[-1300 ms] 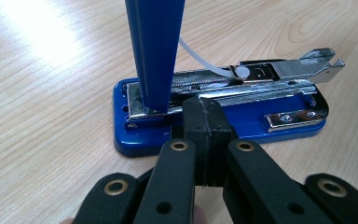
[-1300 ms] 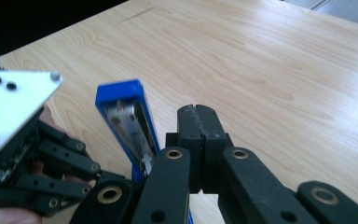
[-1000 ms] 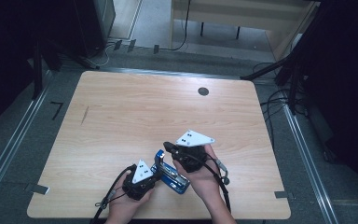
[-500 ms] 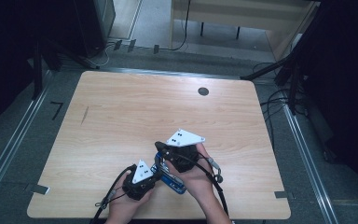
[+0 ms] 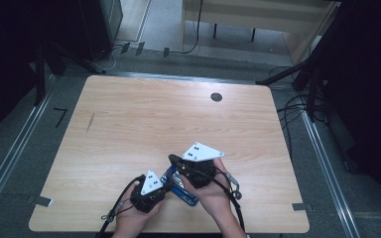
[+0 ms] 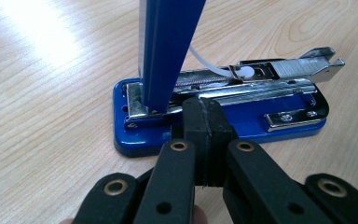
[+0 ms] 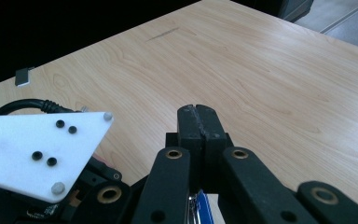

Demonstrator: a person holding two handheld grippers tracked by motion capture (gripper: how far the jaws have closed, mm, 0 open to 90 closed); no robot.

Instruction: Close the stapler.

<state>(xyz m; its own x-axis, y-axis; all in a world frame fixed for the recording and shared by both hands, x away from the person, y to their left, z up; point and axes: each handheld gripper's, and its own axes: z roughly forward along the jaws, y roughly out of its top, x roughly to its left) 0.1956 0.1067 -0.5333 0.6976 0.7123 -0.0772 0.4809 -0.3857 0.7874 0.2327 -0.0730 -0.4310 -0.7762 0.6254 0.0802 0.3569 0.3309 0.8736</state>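
The right gripper (image 5: 174,161) edged left over the half-hidden stapler (image 6: 223,109); both grippers' fingers pressed together.

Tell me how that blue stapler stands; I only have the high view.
Observer: The stapler lies open: its blue top arm stands upright off the base.
Operator: Report the left gripper.
Observer: The left gripper, jaws shut, points at the base beside the hinge.
Operator: Now the right.
Observer: The right gripper is shut too, nothing between its jaws, with bare table ahead.
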